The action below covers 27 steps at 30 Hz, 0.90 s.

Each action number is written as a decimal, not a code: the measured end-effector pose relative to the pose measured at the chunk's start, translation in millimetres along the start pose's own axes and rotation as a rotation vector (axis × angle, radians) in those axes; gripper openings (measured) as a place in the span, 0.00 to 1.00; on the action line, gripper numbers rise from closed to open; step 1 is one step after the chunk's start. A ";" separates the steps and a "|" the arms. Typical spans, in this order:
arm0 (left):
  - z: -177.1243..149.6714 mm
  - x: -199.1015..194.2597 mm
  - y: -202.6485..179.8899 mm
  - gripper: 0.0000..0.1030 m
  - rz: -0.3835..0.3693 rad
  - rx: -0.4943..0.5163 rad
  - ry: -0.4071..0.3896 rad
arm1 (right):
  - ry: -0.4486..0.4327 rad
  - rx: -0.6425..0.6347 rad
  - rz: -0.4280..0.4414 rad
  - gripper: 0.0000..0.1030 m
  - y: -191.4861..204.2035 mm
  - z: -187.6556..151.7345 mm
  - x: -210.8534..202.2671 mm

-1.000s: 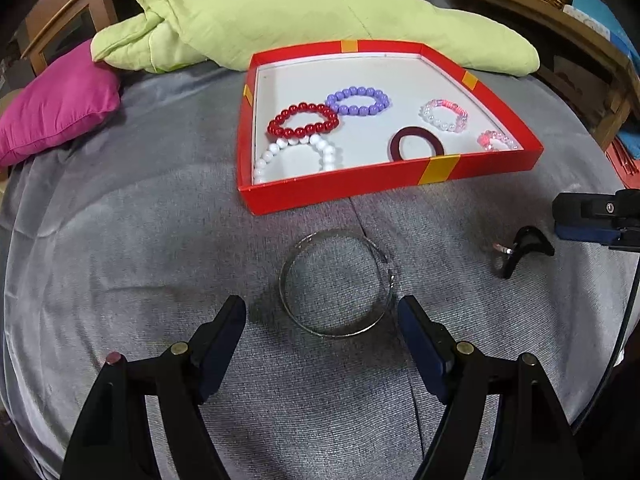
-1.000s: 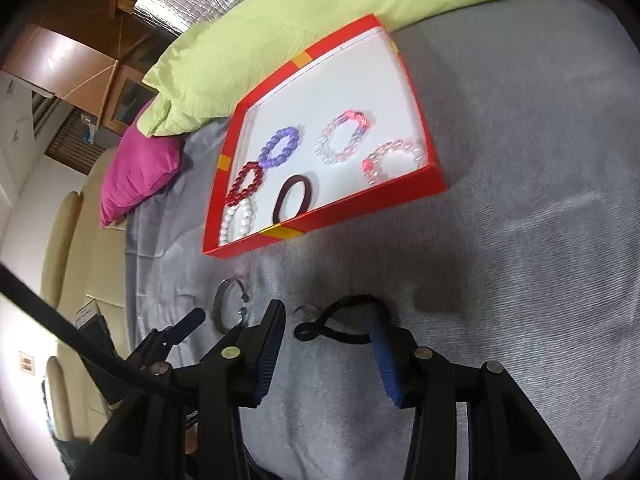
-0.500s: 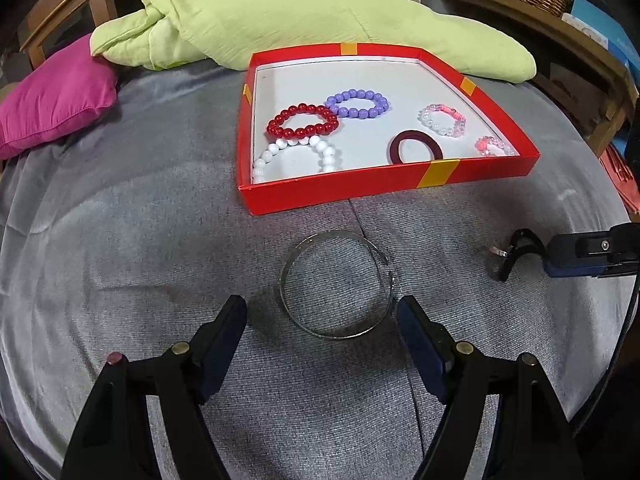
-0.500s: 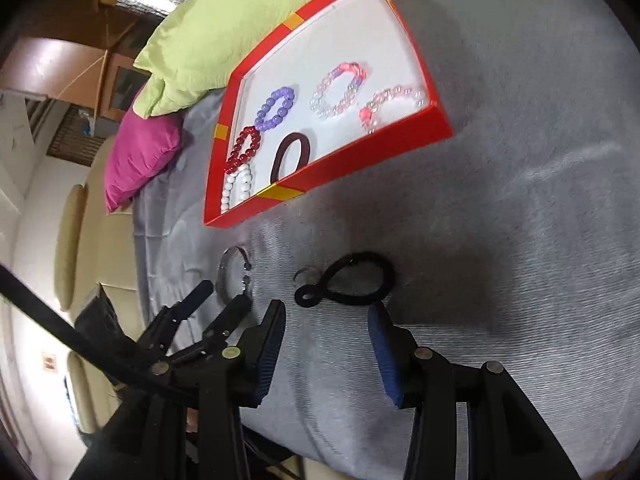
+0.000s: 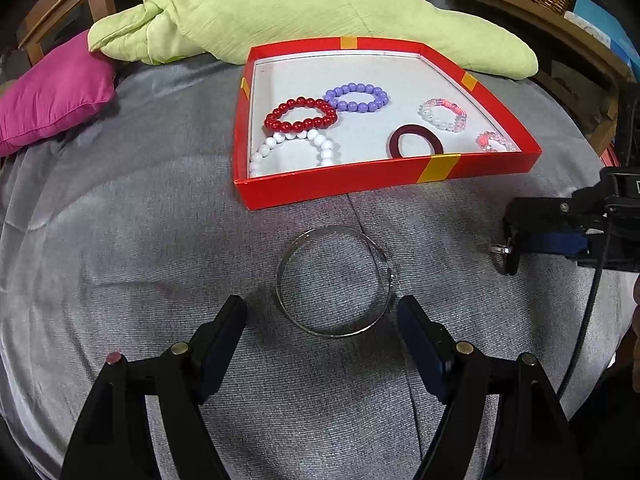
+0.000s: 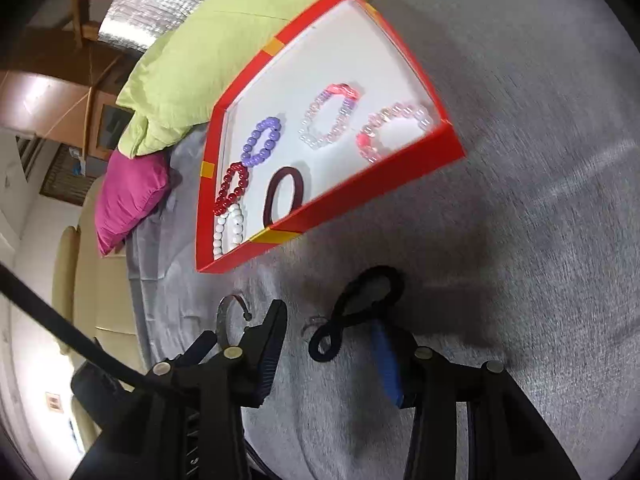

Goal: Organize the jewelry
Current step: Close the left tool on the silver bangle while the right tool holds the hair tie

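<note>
Only plain yellow-striped red box [image 5: 352, 188]

Grey fabric surface and the items resting directly on it

The grey fabric surface [image 5: 132, 240] carries a red tray [image 5: 360, 184] toward its far edge, a green quilt [image 5: 304, 12] along that edge behind the tray, and a pink cushion [image 5: 52, 92] at the far left corner. A silver bangle [image 5: 334, 280] lies near the tray's front wall. A black hair tie [image 6: 360, 308] with a small ring [image 5: 498, 247] beside it lies toward the right edge.
</note>
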State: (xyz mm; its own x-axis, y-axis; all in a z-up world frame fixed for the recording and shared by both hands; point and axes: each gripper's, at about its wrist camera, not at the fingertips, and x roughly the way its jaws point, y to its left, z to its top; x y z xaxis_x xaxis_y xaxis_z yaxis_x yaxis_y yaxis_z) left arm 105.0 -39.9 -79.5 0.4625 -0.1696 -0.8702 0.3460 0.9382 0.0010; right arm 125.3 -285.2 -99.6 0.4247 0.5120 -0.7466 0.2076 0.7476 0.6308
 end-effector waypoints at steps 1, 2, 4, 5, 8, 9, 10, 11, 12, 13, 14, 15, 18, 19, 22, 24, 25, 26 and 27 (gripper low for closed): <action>0.1 0.0 -0.7 0.76 -0.002 0.002 -0.001 | -0.006 -0.018 -0.010 0.45 3.2 -0.1 1.5; 0.0 -0.3 -1.2 0.76 -0.003 0.006 -0.002 | -0.012 -0.042 -0.027 0.40 7.4 -0.9 3.3; 0.1 -0.8 -2.2 0.76 -0.002 0.014 -0.008 | -0.018 -0.098 -0.073 0.21 14.8 -3.0 7.7; 0.3 -0.9 -2.1 0.76 -0.004 0.015 -0.011 | -0.019 -0.125 -0.098 0.15 16.2 -4.1 8.9; 0.7 -1.7 1.2 0.76 -0.025 0.006 -0.016 | -0.039 -0.178 -0.137 0.12 19.9 -6.7 7.8; 0.6 -2.0 2.1 0.76 -0.029 0.003 -0.019 | -0.049 -0.192 -0.146 0.11 20.4 -6.9 5.5; 0.7 -2.2 3.2 0.74 -0.033 0.001 -0.021 | -0.063 -0.206 -0.159 0.10 20.2 -6.8 2.5; 0.7 -2.2 4.1 0.70 -0.036 -0.001 -0.023 | -0.074 -0.213 -0.170 0.10 18.9 -6.4 -0.6; 0.8 -1.9 5.0 0.67 -0.038 -0.003 -0.022 | -0.083 -0.214 -0.179 0.10 16.4 -5.6 -3.8; 1.0 -1.8 6.0 0.64 -0.044 -0.006 -0.023 | -0.085 -0.209 -0.182 0.10 13.2 -4.4 -6.9; 1.4 -2.0 7.1 0.64 -0.049 -0.010 -0.024 | -0.085 -0.204 -0.183 0.10 10.2 -3.1 -9.7; 1.8 -1.8 7.3 0.64 -0.051 -0.013 -0.024 | -0.086 -0.202 -0.187 0.10 7.0 -1.8 -12.5; 2.2 -0.6 5.6 0.65 -0.049 -0.010 -0.019 | -0.088 -0.215 -0.222 0.10 0.3 0.1 -18.9; 2.2 -0.1 4.6 0.66 -0.046 -0.004 -0.019 | -0.083 -0.218 -0.230 0.10 -2.6 0.8 -20.0; 2.4 3.2 1.4 0.73 -0.044 -0.001 -0.011 | -0.045 -0.216 -0.237 0.10 -9.6 2.1 -15.5; 2.3 4.6 -0.7 0.74 -0.037 0.005 -0.012 | -0.043 -0.215 -0.234 0.10 -10.3 2.4 -15.3; 2.4 5.7 -1.9 0.76 -0.034 0.006 -0.012 | -0.042 -0.213 -0.234 0.11 -10.5 2.6 -14.8; 2.2 6.4 -2.3 0.77 -0.033 0.006 -0.012 | -0.035 -0.207 -0.230 0.11 -11.6 3.3 -13.4; 1.9 6.7 -2.4 0.78 -0.033 0.007 -0.013 | -0.032 -0.202 -0.227 0.11 -13.0 3.9 -13.0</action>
State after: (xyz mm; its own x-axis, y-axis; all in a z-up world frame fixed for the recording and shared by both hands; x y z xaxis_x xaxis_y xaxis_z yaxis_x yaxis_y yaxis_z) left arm 108.8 -43.8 -84.4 0.4615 -0.2048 -0.8632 0.3668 0.9300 -0.0246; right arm 120.5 -303.2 -97.2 0.4156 0.3110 -0.8548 0.1225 0.9120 0.3914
